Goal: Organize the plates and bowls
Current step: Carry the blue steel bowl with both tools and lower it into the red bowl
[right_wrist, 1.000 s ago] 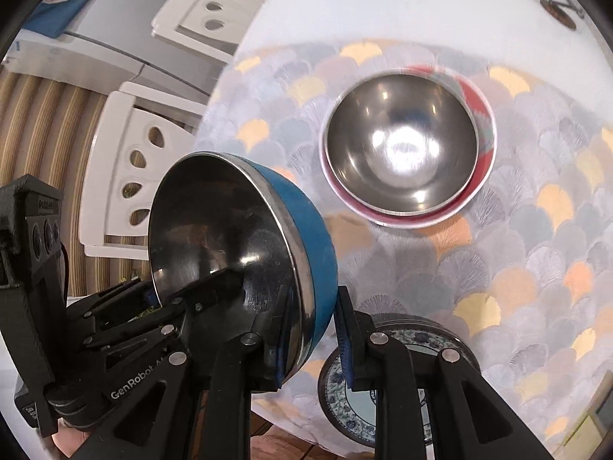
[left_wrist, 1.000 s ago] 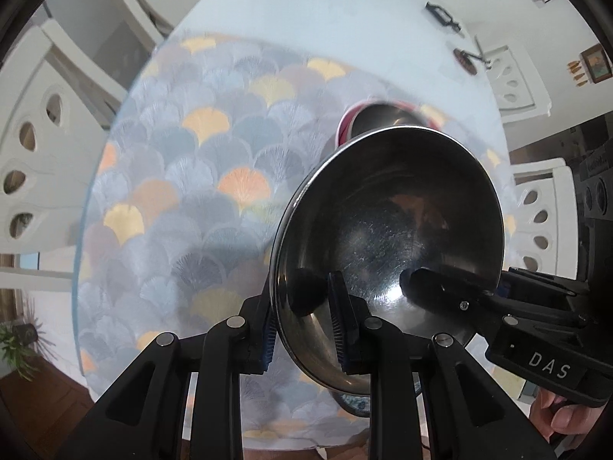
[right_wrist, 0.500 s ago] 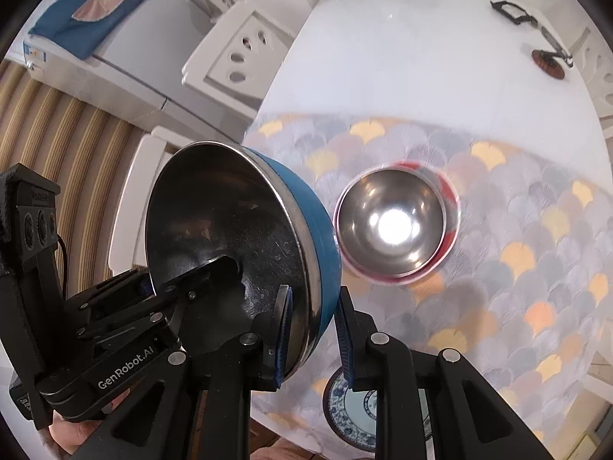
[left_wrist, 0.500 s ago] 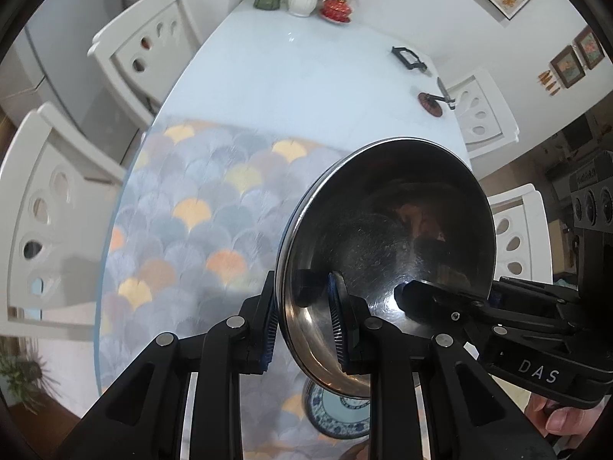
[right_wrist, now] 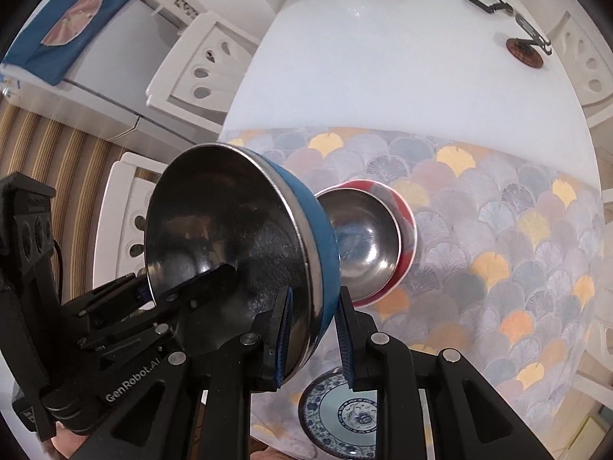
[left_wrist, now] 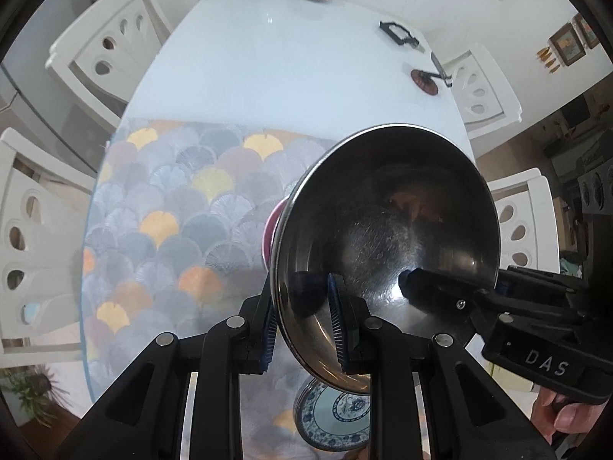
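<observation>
Both grippers pinch the same blue-skinned steel bowl (right_wrist: 245, 245) by opposite rims: left gripper (left_wrist: 304, 329), right gripper (right_wrist: 312, 333). It's tilted on edge, airborne; the red-rimmed steel bowl (right_wrist: 367, 245) sits on the mat just beyond, so nesting means tipping it forward.

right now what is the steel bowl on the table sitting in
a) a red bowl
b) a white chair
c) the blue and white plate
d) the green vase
a: in the right wrist view the steel bowl on the table is nested inside a red bowl, whose rim shows around it; the blue and white plate lies apart, nearer the camera.
</observation>
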The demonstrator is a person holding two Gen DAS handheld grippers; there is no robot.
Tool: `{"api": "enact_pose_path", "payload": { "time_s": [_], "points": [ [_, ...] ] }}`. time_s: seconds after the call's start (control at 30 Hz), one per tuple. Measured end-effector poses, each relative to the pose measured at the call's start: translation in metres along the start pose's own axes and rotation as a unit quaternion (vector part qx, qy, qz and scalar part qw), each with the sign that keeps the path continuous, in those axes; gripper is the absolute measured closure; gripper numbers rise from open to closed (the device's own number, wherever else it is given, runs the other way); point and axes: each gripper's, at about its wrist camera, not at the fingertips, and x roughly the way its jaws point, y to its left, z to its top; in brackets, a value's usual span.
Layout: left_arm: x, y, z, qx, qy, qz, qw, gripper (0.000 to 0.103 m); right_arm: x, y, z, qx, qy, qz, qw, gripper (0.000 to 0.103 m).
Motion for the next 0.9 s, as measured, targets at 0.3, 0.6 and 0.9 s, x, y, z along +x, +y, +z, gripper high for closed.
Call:
{"api": "enact_pose_path", "payload": {
  "time_s": [0.3, 0.6, 0.9],
  "points": [
    [0.033, 0.003, 0.014, 0.0, 0.033, 0.0, 0.9994, 0.082, 0.03, -0.021, 0.016, 0.017, 0.031, -0.002, 0.999, 0.081],
    [0.062, 0.005, 0.026, 0.004, 0.062, -0.007, 0.9981, 0.082, 0.054, -0.037, 0.03, 0.035, 0.053, -0.006, 0.998, 0.081],
    [0.081, 0.006, 0.031, 0.007, 0.083, -0.017, 0.9964, 0.082, 0.07, -0.053, 0.035, 0.053, 0.068, -0.006, 0.996, 0.081]
  ]
}}
